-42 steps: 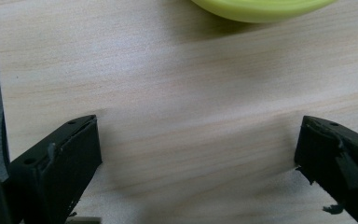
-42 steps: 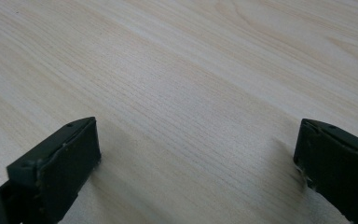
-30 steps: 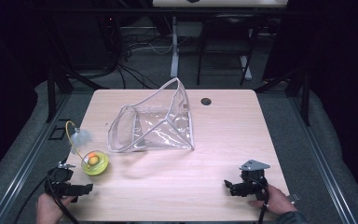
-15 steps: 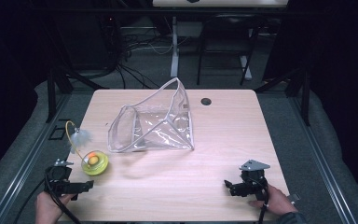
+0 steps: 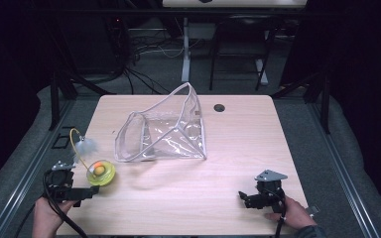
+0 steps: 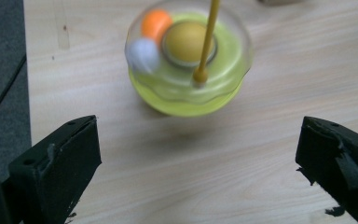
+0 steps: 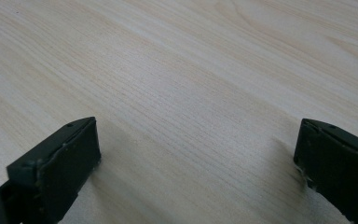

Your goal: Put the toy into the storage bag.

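A small yellow-green toy [image 5: 100,172] with a clear domed lid stands near the table's left edge; a thin yellow hoop [image 5: 75,144] with a pale tuft rises from it. In the left gripper view the toy [image 6: 186,60] holds an orange ball, a white ball and a yellow centre. My left gripper [image 5: 82,190] [image 6: 198,154] stands open just short of the toy, nothing between its jaws. A clear plastic bag [image 5: 163,131] with a white rim lies open mid-table. My right gripper [image 5: 245,199] [image 7: 198,154] rests open over bare wood at the front right.
A dark round hole [image 5: 220,107] sits in the wooden table [image 5: 238,148] at the back. Cables, chair legs and a desk frame stand on the grey floor beyond the far edge.
The left gripper has shifted slightly forward toward the toy. The toy's hoop and tuft look blurred, as if wobbling. The right gripper has stayed put.
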Tool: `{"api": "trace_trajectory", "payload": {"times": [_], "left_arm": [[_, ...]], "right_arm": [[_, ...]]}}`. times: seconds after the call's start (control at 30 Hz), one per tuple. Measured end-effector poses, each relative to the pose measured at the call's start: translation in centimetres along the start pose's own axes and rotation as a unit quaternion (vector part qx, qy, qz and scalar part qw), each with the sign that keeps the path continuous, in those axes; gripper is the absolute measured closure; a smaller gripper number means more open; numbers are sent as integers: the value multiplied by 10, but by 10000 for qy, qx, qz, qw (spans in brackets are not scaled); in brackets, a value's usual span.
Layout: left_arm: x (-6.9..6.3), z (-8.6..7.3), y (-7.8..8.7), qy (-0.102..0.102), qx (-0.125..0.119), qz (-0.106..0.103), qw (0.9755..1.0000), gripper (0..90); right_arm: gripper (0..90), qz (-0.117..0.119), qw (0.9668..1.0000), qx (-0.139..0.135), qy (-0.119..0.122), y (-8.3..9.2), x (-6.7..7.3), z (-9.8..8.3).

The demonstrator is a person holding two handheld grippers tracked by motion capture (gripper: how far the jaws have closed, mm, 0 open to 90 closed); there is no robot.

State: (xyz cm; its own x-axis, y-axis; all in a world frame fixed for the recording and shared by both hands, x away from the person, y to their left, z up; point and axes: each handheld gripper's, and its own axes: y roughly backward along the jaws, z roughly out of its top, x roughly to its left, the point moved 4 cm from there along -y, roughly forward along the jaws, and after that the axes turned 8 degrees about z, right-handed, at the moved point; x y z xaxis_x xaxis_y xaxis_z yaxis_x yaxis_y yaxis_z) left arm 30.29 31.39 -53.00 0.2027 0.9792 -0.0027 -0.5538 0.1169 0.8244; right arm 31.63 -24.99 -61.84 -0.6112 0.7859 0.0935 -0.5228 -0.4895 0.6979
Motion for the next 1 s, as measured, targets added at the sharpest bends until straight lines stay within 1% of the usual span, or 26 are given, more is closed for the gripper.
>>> {"api": "trace_trajectory", "payload": {"times": [0.03, 0.07, 0.1, 0.2, 0.27, 0.33, 0.47, 0.5, 0.53, 0.6, 0.67, 0.73, 0.77, 0.8, 0.9, 0.93, 1.0], "left_arm": [[-1, 3, 2, 2, -43, -10, 10000, 0], [-1, 5, 4, -46, -49, -17, 10000, 0], [-2, 10, 7, -66, -112, 21, 9999, 0], [-3, 14, 10, -95, -84, 21, 9999, 0], [-3, 22, 14, -116, -125, 59, 9998, 0], [-3, 25, 15, -119, -118, 52, 9998, 1], [-2, 36, 20, -108, -200, 66, 9997, 1], [-2, 38, 21, -132, -215, 76, 9997, 1], [-3, 43, 22, -146, -269, 135, 9994, 11], [-2, 46, 24, -178, -262, 138, 9994, 22], [-2, 53, 26, -191, -316, 176, 9992, 71], [-2, 55, 26, -217, -320, 197, 9991, 107], [-1, 57, 27, -233, -334, 229, 9989, 107], [-1, 60, 27, -261, -341, 275, 9987, 155], [-1, 63, 27, -316, -322, 290, 9986, 271], [0, 66, 27, -360, -334, 330, 9982, 301], [1, 68, 28, -385, -322, 357, 9981, 386]], "right_arm": [[0, 0, 10000, -1, 0, 0, 0, 0], [0, 6, 10000, -6, -2, 0, 0, 0], [0, 10, 10000, 4, 4, 0, 0, 0], [0, 12, 10000, 3, 2, 0, 0, 0], [0, 12, 10000, 4, 3, 0, 0, 0], [0, 13, 10000, 5, 2, 0, 0, 0], [0, 12, 10000, 2, 2, 0, 0, 0], [0, 11, 10000, 8, 3, 0, 0, 0], [0, 5, 10000, -1, -3, 0, 0, 0], [0, 11, 10000, 4, 3, 0, 0, 0], [0, 11, 10000, 2, 3, 0, 0, 0], [0, 11, 10000, 4, 2, 0, 0, 0], [0, 11, 10000, 4, 2, 0, 0, 0], [0, 26, 10000, -7, -6, 0, 0, 0], [0, 11, 10000, 6, 2, 0, 0, 0], [0, 13, 10000, 2, 2, 0, 0, 0], [0, 14, 10000, 6, 2, 0, 0, 0]]}}
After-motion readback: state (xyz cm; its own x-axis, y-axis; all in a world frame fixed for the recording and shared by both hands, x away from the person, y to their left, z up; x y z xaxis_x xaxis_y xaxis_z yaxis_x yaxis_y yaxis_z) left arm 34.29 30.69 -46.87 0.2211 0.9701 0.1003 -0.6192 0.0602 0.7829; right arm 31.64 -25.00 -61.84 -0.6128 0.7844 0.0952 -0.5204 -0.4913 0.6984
